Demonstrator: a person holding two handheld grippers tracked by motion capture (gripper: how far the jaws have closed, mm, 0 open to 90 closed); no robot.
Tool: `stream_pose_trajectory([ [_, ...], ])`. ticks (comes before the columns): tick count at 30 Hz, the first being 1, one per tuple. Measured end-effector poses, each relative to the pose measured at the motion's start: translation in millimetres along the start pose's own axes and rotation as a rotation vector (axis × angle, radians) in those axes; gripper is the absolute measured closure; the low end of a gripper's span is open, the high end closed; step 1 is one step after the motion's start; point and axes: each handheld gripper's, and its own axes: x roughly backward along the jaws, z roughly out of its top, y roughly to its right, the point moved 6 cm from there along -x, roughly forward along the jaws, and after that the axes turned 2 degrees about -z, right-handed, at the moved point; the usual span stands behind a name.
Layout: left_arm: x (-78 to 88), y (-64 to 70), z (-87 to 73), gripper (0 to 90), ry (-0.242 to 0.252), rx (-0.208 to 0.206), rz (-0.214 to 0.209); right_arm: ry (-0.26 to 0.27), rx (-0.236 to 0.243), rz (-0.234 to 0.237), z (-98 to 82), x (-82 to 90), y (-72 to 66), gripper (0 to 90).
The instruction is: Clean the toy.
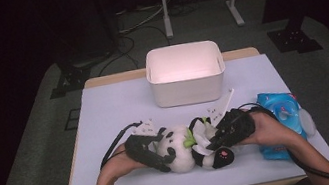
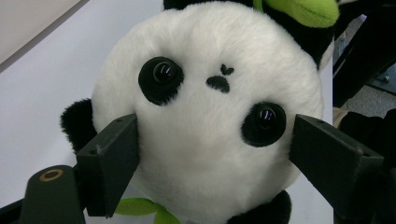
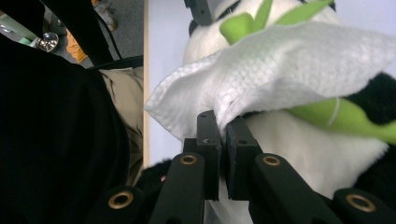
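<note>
While the left tool [image 2: 212, 163] clamps the panda plush [image 1: 182, 148] by its head, jaws pressing both cheeks, the right tool [image 3: 223, 135] is pinched shut on a white wipe [image 3: 285, 70] lying against the panda's belly. Panda lies on the table [image 1: 105, 112], near edge, white bin [image 1: 185, 72] behind, blue wipe pack [image 1: 282, 113] at right.

Panda on the table between two grippers

The panda [image 1: 182, 149] lies on the table [image 1: 115, 111] near its front edge, the left gripper [image 1: 155, 156] at its left, the right gripper [image 1: 213, 141] at its right, a wipe [image 3: 280, 70] draped over its body. Behind stands the bin [image 1: 185, 73]; a wipe pack [image 1: 280, 116] lies at the right.
</note>
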Motion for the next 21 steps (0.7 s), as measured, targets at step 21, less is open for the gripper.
stream_pose_trajectory([
  [21, -0.5, 0.8, 0.0, 16.2, -0.002, 0.000, 0.001, -0.004, -0.082, -0.154, -1.1, 9.8, 45.9, 85.4],
])
